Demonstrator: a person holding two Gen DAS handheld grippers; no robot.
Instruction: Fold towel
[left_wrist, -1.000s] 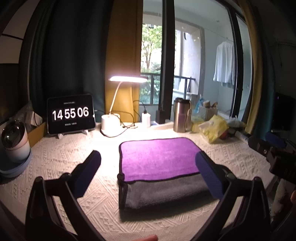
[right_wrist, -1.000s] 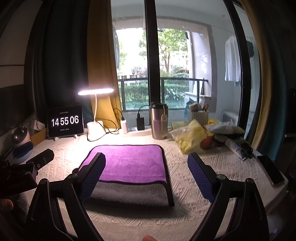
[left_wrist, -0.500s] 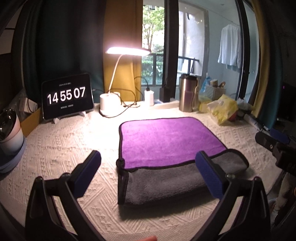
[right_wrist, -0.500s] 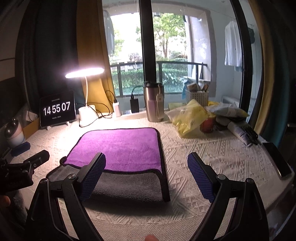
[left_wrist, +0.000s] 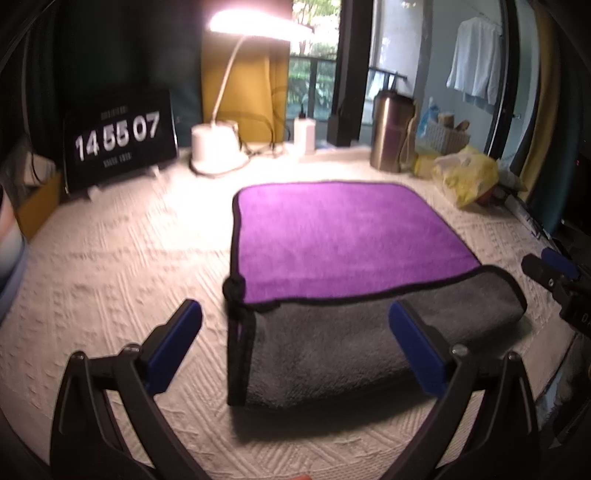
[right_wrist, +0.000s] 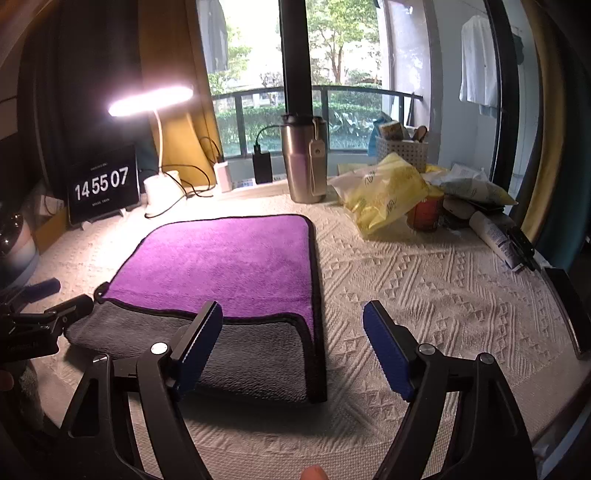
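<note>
1. Left hand-held gripper (left_wrist: 295, 334): I see it released, fingers spread wide, hovering over the towel's (left_wrist: 340, 236) near left corner without touching it.
2. Right hand-held gripper (right_wrist: 293, 339): released too, straddling the towel's near right corner.
3. I see the towel folded on the tabletop (right_wrist: 424, 280), purple over grey, in front of the lamp (right_wrist: 159, 184).

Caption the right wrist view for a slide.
Open right gripper hovers over the near right corner of the half-folded purple-and-grey towel.
</note>
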